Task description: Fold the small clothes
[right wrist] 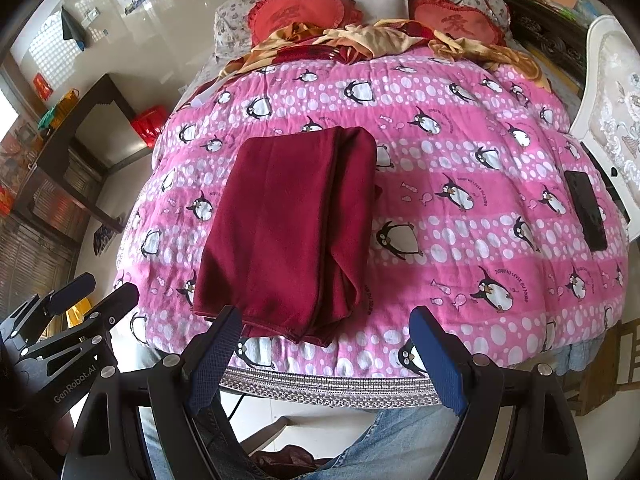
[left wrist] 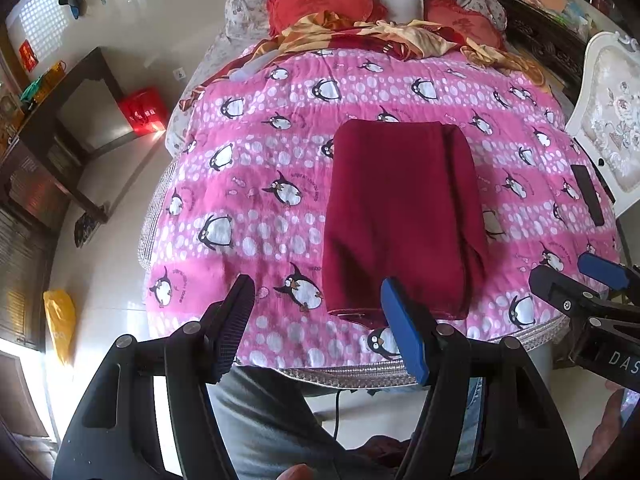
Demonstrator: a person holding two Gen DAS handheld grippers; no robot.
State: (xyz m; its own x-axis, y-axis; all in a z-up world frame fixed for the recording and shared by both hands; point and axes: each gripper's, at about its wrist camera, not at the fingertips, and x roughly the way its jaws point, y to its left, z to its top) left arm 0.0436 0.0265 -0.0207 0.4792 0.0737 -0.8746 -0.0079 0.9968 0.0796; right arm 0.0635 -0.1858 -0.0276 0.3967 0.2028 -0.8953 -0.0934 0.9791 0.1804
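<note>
Both grippers are pointing steeply downward, side by side. The left gripper (left wrist: 320, 312) is hanging with fingers apart, holding nothing; the right gripper (right wrist: 326, 344) is gaping wider, also holding nothing.

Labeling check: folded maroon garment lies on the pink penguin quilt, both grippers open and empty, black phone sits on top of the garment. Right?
Not quite. The black phone lies on the pink penguin quilt well apart from the folded maroon garment, as the right wrist view shows. The rest holds.

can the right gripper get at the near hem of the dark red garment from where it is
Probably yes. The right gripper is open and empty, hovering at the bed's near edge, and the dark red garment lies folded on the pink penguin quilt with its near hem just ahead. Nothing lies between them.
</note>
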